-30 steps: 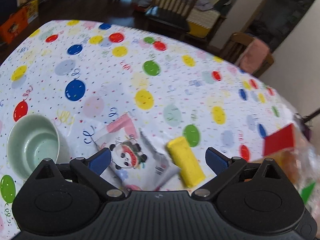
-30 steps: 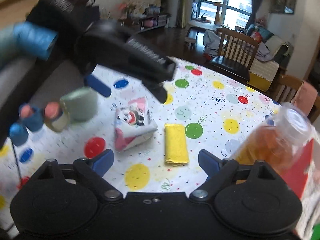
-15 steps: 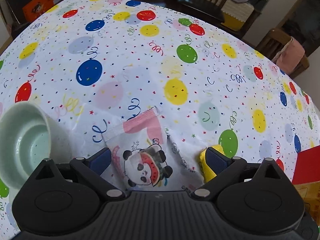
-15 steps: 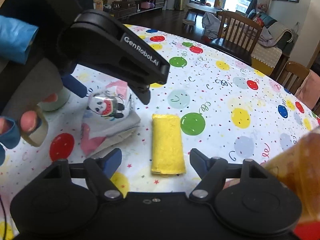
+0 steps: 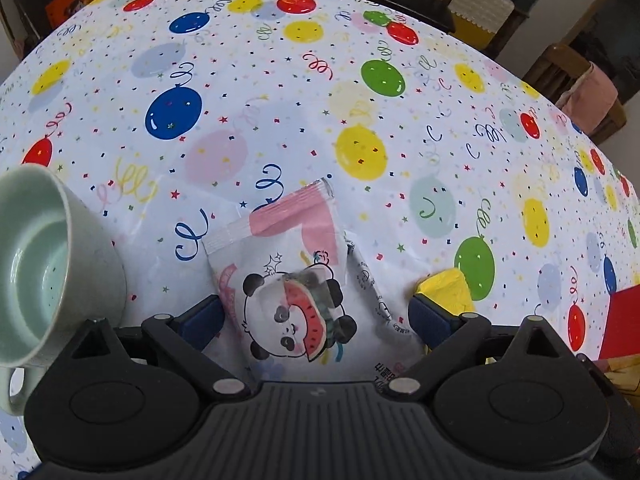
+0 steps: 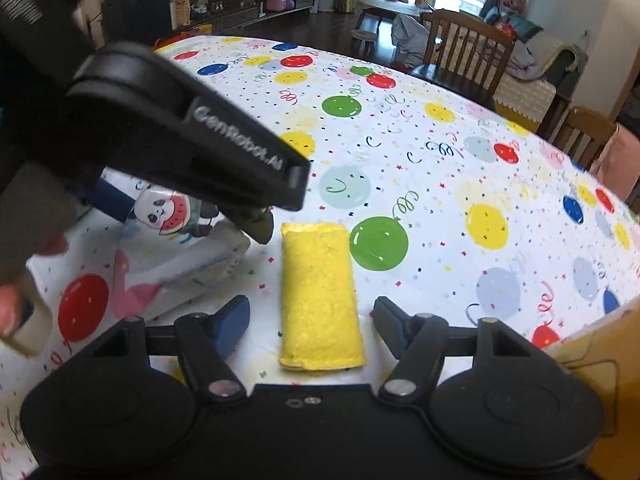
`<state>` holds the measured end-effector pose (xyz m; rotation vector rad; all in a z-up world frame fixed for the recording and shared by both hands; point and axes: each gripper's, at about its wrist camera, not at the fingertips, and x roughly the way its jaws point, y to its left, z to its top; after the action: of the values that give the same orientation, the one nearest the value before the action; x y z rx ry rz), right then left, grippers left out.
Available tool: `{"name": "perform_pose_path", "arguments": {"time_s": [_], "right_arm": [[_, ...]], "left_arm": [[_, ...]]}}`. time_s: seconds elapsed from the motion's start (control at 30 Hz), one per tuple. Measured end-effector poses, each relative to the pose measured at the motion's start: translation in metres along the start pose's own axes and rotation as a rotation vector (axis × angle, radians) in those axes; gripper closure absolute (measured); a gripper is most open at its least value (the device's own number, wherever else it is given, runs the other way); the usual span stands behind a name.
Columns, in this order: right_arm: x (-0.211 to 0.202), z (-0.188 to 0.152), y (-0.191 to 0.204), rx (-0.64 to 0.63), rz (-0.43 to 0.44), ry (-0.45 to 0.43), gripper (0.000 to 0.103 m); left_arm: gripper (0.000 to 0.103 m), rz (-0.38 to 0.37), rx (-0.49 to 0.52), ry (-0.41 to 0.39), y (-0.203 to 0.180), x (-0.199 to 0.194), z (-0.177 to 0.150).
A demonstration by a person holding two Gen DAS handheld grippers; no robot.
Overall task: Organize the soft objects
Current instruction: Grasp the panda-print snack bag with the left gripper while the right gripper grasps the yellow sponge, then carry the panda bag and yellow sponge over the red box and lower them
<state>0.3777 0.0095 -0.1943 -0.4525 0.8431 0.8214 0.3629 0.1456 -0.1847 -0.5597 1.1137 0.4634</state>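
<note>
A white packet with a panda and watermelon print (image 5: 296, 304) lies on the balloon-patterned tablecloth (image 5: 360, 80). My left gripper (image 5: 316, 316) is open and straddles it, one blue pad on each side. A yellow folded cloth (image 6: 320, 296) lies just right of the packet (image 6: 168, 212); its corner also peeks out by the left gripper's right finger as a yellow cloth edge (image 5: 444, 286). My right gripper (image 6: 312, 316) straddles the near end of the cloth. Its jaws are closing, with a gap still on both sides. The left gripper's black housing (image 6: 192, 140) hides part of the packet.
A pale green mug (image 5: 36, 264) stands close to the left of the packet. A red and orange package (image 5: 624, 320) sits at the right table edge, seen as an orange shape (image 6: 600, 380) beside the right gripper. Wooden chairs (image 6: 468, 48) stand beyond the far edge.
Both grippers came down toward the table, the left over the panda packet, the right over the yellow cloth. The right jaws narrowed. The orange bottle slid out to the right view's edge.
</note>
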Motion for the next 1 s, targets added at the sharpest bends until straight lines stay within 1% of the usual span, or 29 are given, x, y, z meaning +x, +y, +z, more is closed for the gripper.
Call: {"name": "perform_pose_path", "arguments": {"time_s": [0.1, 0.2, 0.23, 0.27, 0.33, 0.43, 0.67, 0.83, 1.0], "right_arm": [[0.000, 0.001, 0.001, 0.015, 0.006, 0.000, 0.039], [-0.002, 0.000, 0.001, 0.043, 0.020, -0.005, 0.051], [-0.004, -0.001, 0.002, 0.048, 0.013, -0.007, 0.057], [-0.005, -0.001, 0.002, 0.052, 0.008, -0.010, 0.066], [-0.006, -0.001, 0.000, 0.077, 0.010, -0.008, 0.066], [-0.010, -0.003, 0.000, 0.095, -0.001, 0.005, 0.067], [-0.030, -0.008, 0.005, 0.128, -0.001, 0.012, 0.067], [-0.054, -0.013, 0.009, 0.135, 0.008, -0.003, 0.067], [-0.082, -0.019, 0.012, 0.157, 0.021, -0.023, 0.067]], "left_arm": [[0.010, -0.008, -0.004, -0.016, 0.002, -0.003, -0.002], [0.027, -0.002, -0.001, -0.037, 0.004, -0.007, -0.003], [0.027, -0.012, -0.003, -0.036, 0.005, -0.008, -0.003], [0.029, -0.014, -0.003, -0.038, 0.006, -0.008, -0.003], [0.034, -0.013, -0.004, -0.045, 0.008, -0.010, -0.004], [0.038, -0.014, 0.001, -0.057, 0.009, -0.014, -0.007], [0.040, -0.024, 0.021, -0.067, 0.013, -0.025, -0.017], [0.040, -0.033, 0.057, -0.088, 0.014, -0.040, -0.027], [0.040, -0.063, 0.085, -0.112, 0.015, -0.061, -0.037]]}}
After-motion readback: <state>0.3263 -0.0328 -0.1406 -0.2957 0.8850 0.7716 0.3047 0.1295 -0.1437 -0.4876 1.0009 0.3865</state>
